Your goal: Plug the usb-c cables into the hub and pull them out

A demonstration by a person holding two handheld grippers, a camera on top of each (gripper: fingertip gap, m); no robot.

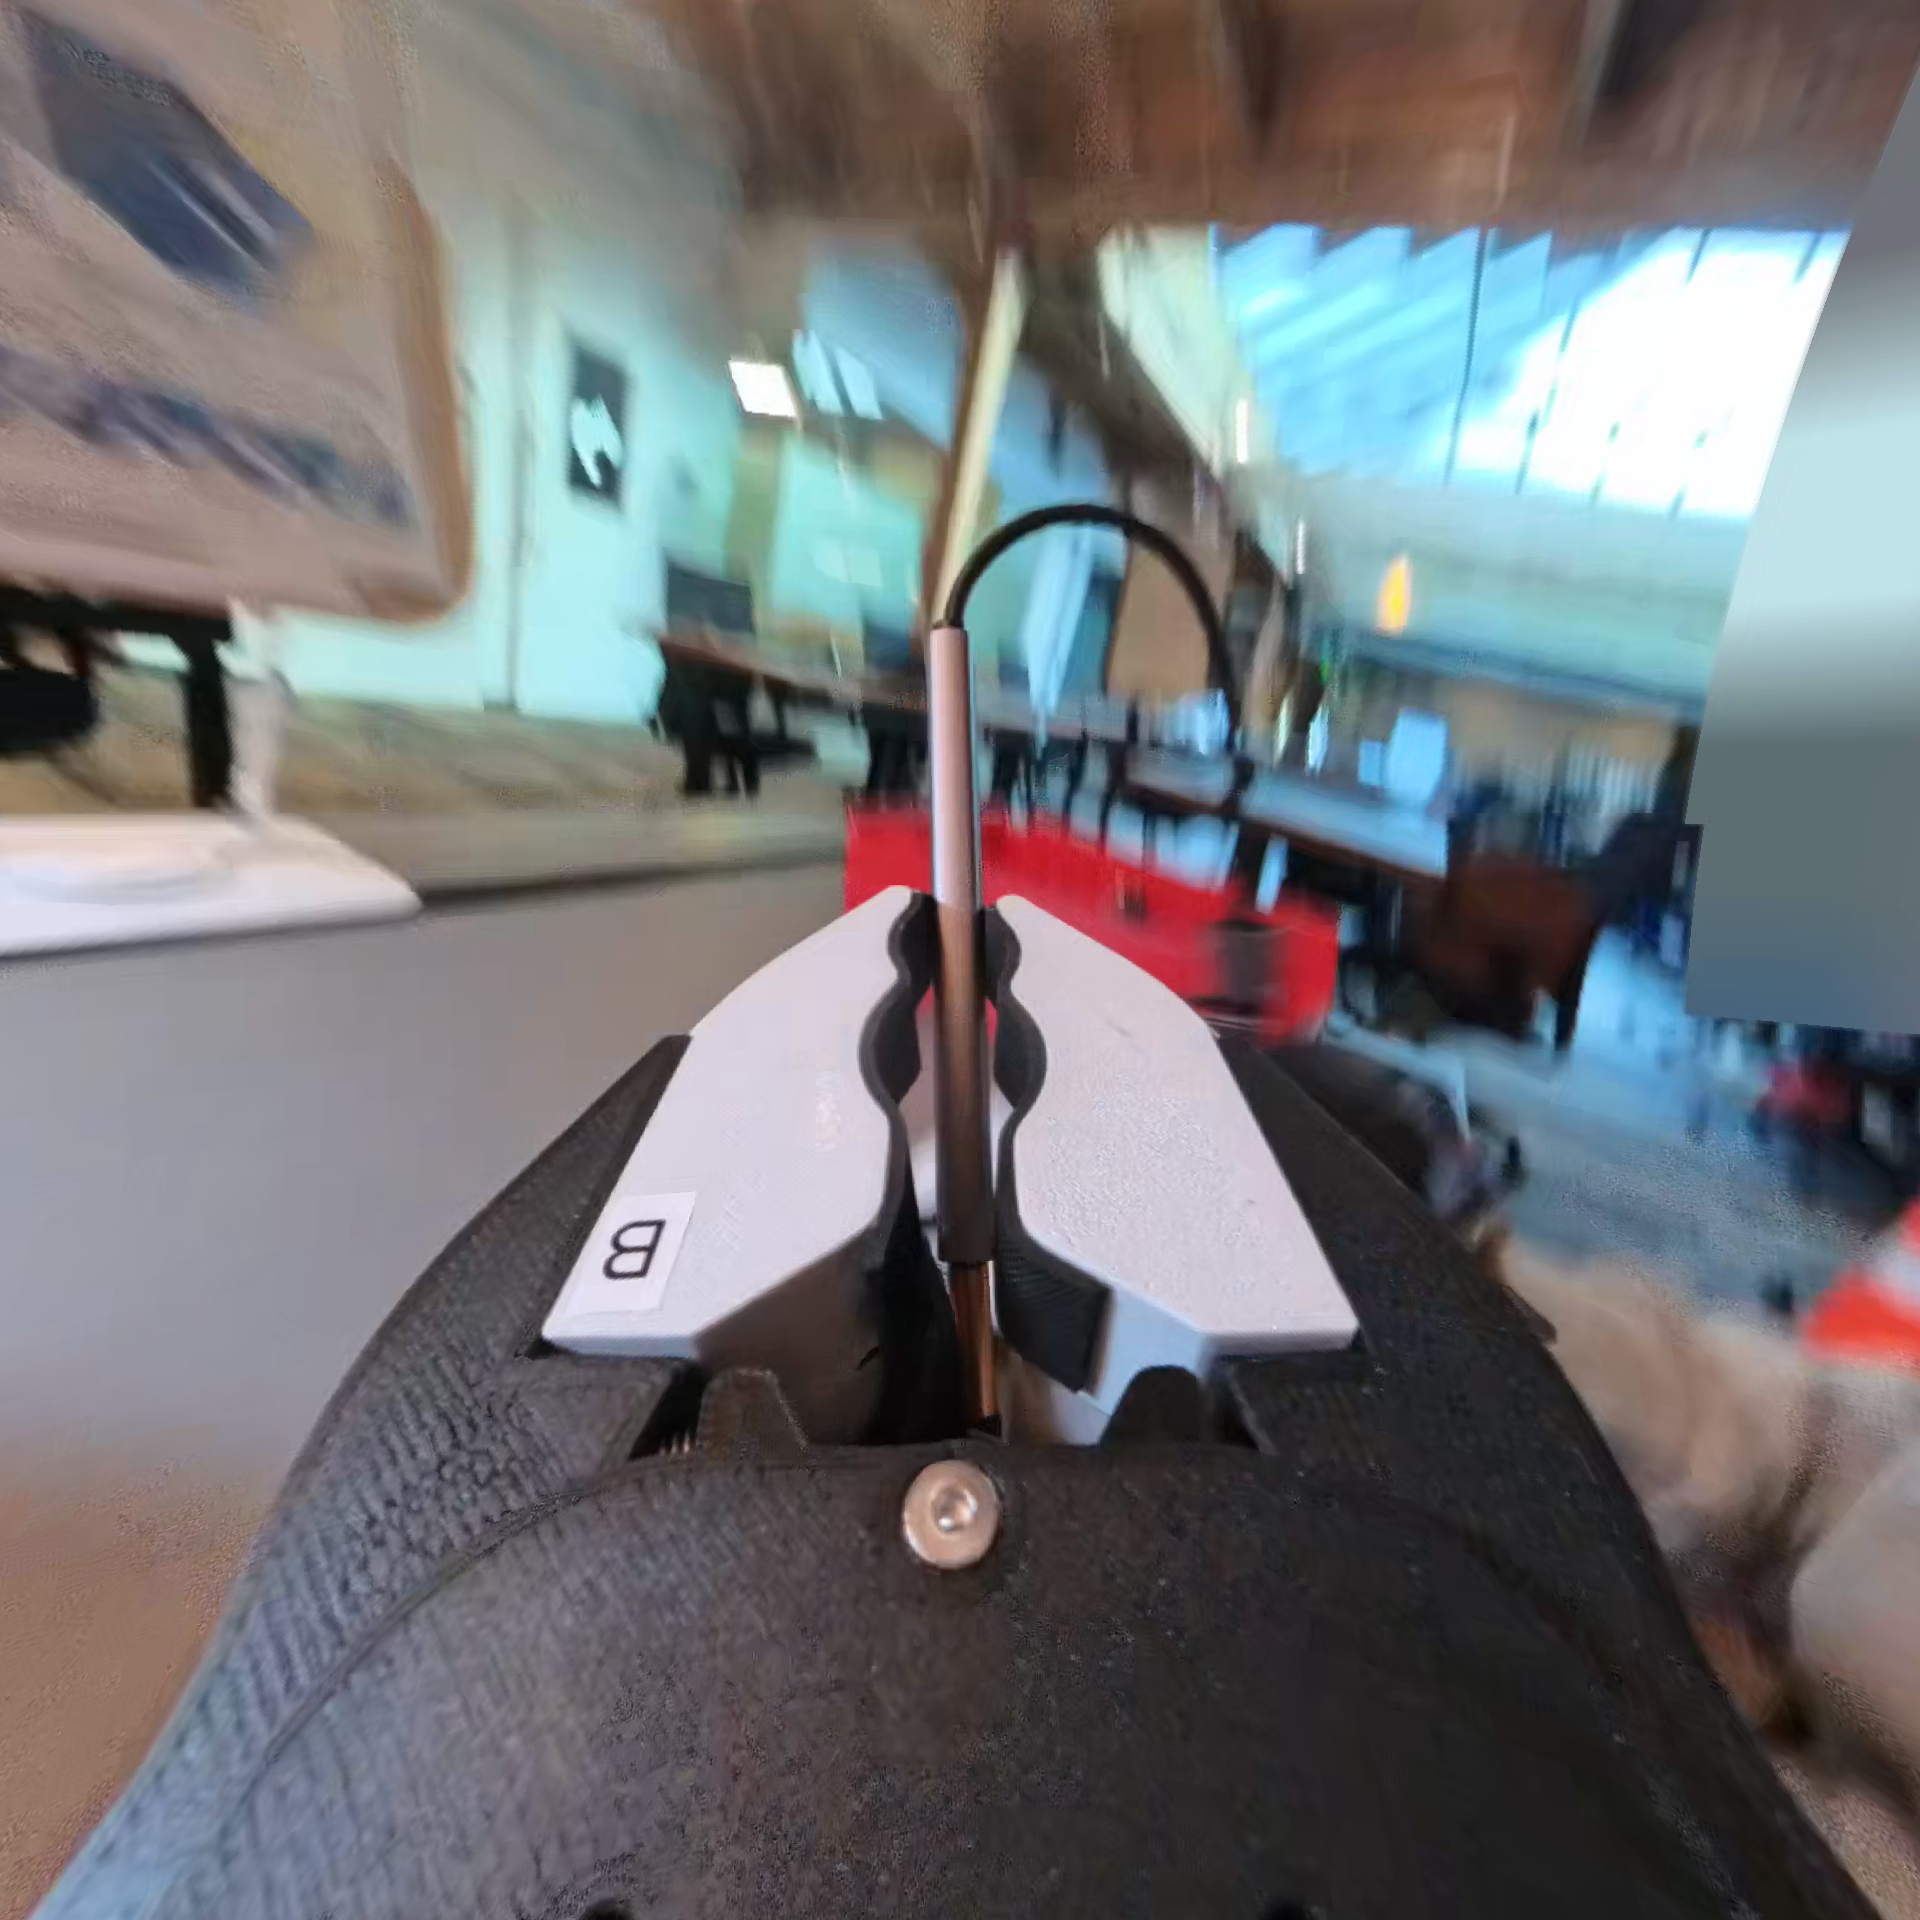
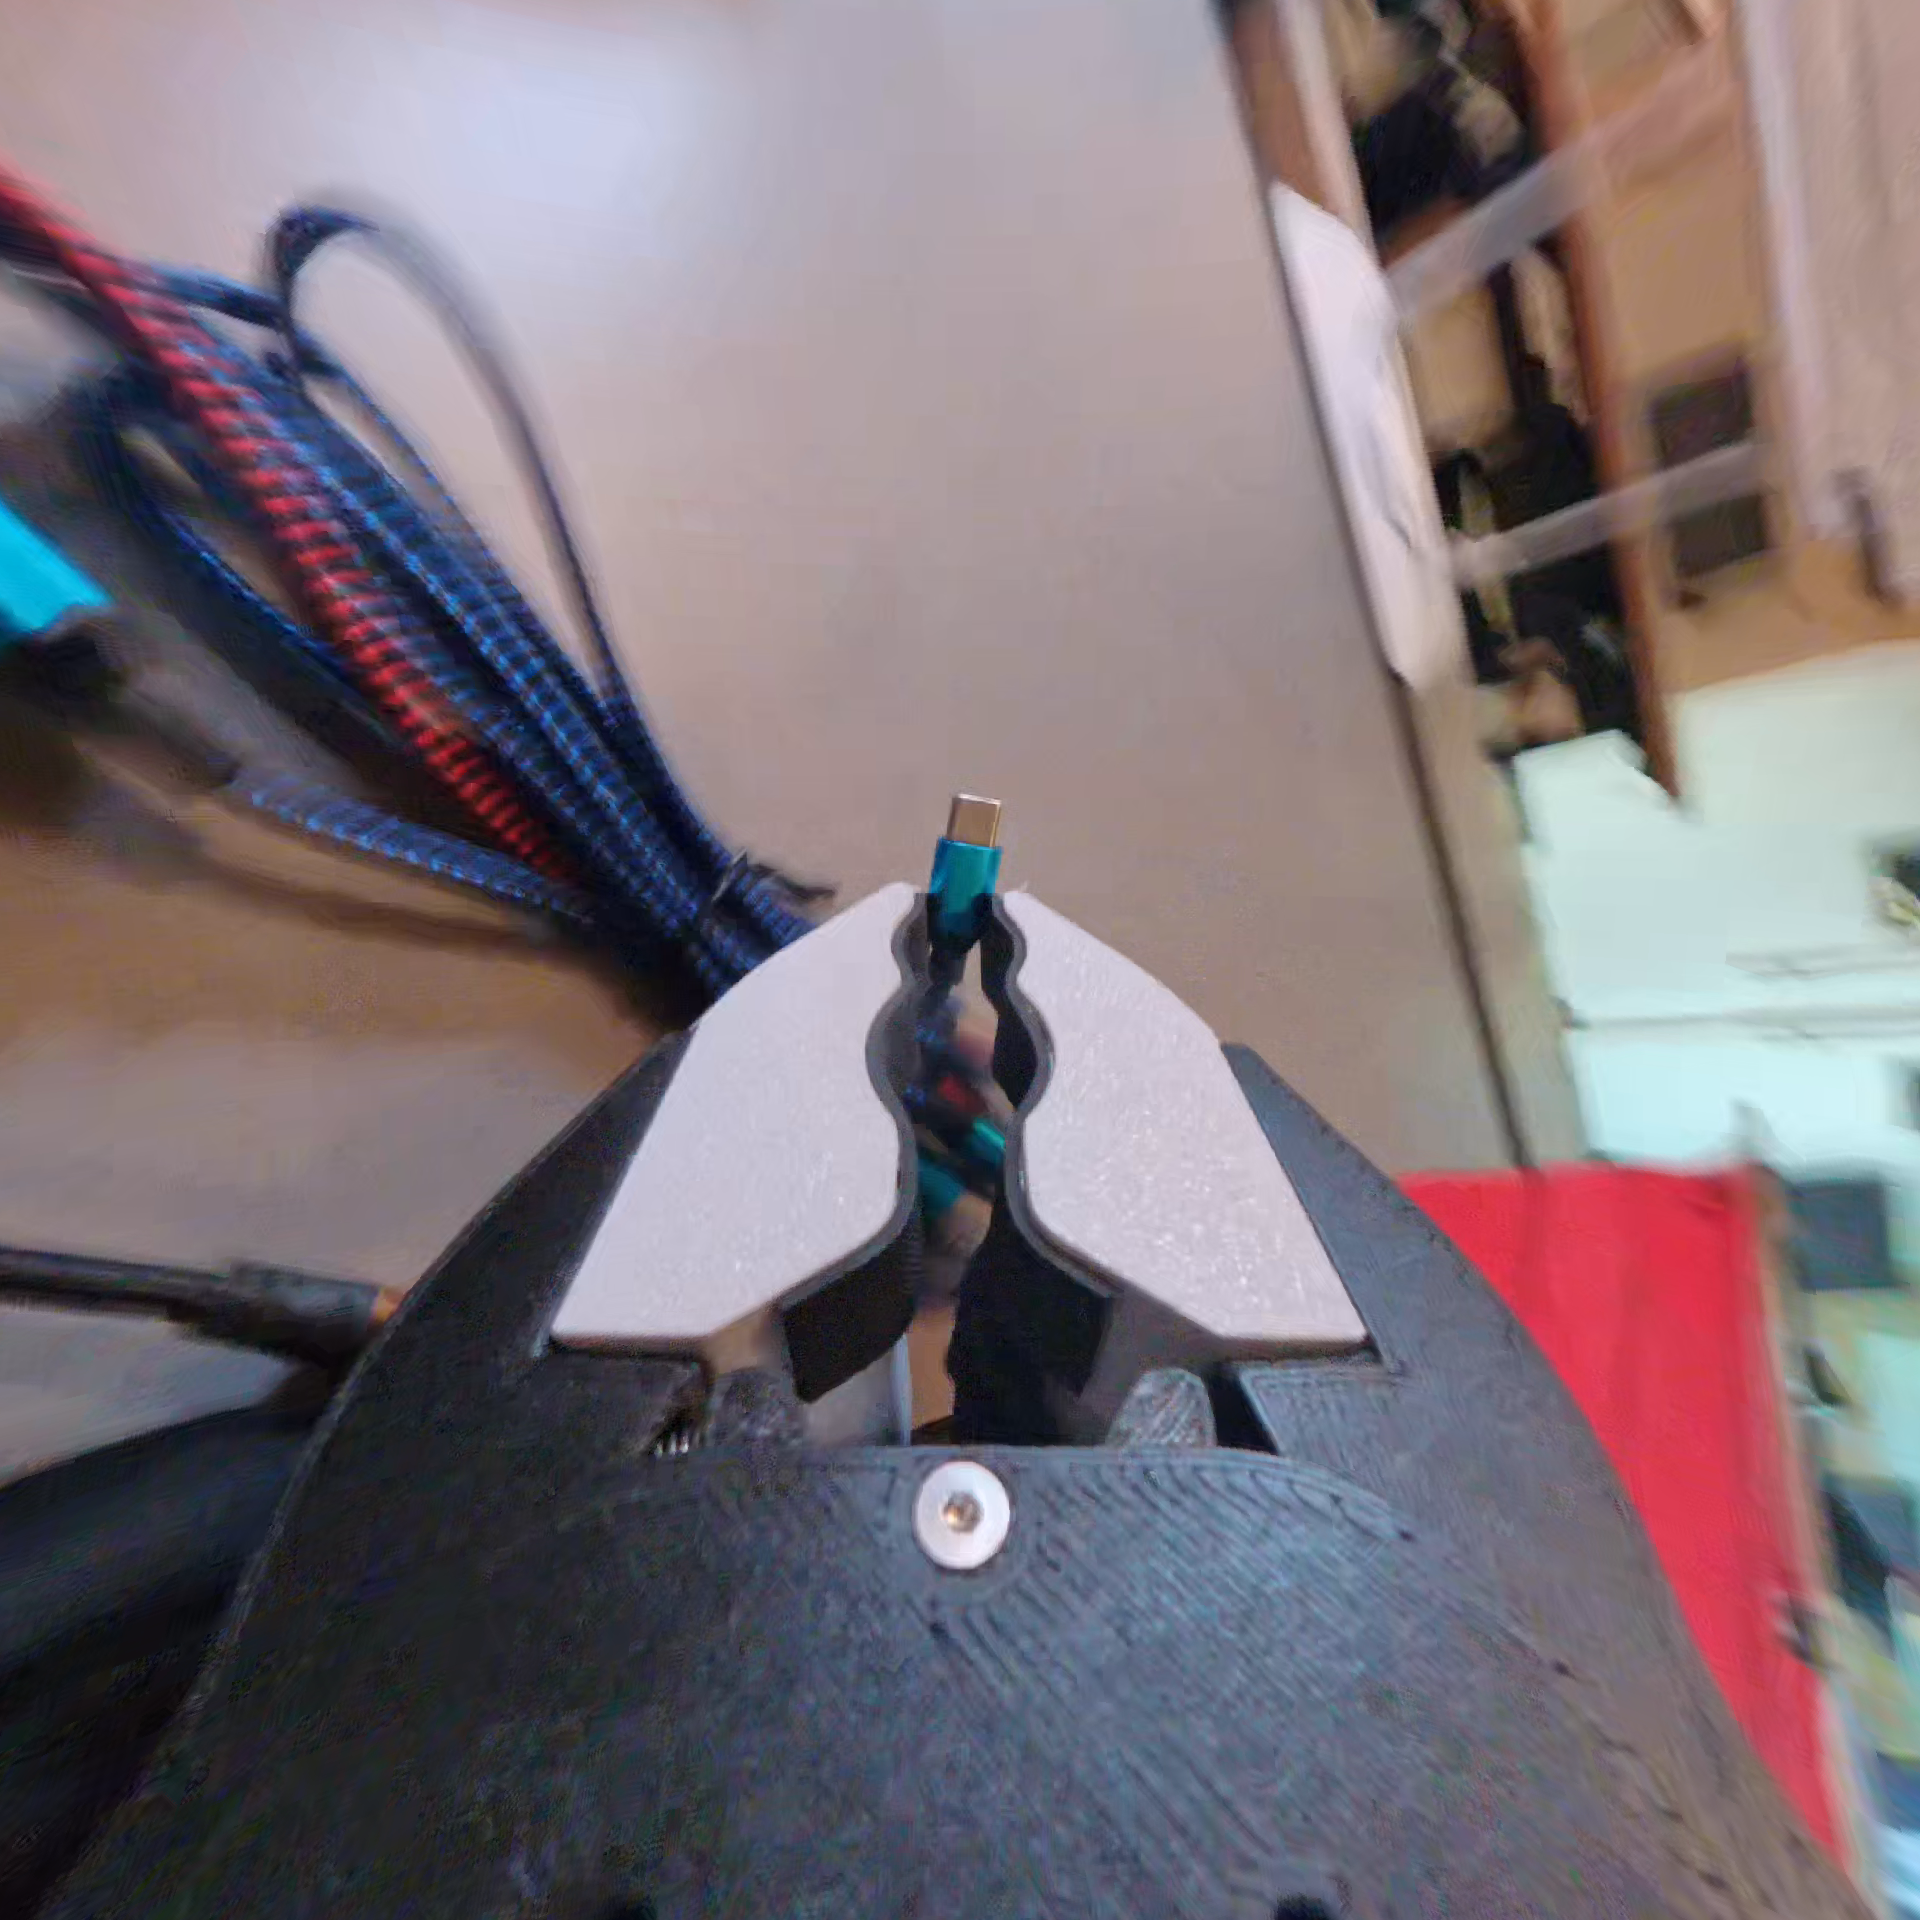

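My left gripper (image 1: 956, 914) is shut on the slim grey hub (image 1: 954, 790), which I see edge-on, sticking out past the fingertips. The hub's black lead (image 1: 1091, 514) arcs up from its far end and down to the right. My right gripper (image 2: 961, 909) is shut on a USB-C cable with a teal plug (image 2: 971, 836); the metal tip points forward, beyond the fingertips, held above the table. Its braided cord runs back between the fingers. The hub and the plug are apart; neither view shows the other gripper.
A bundle of braided blue and red cables (image 2: 416, 623) lies on the beige table (image 2: 935, 416) at the left. A teal connector (image 2: 42, 582) and a black cable (image 2: 260, 1314) sit at the left edge. A red box (image 2: 1610, 1351) stands right. A white object (image 1: 187, 873) lies at the table's far left.
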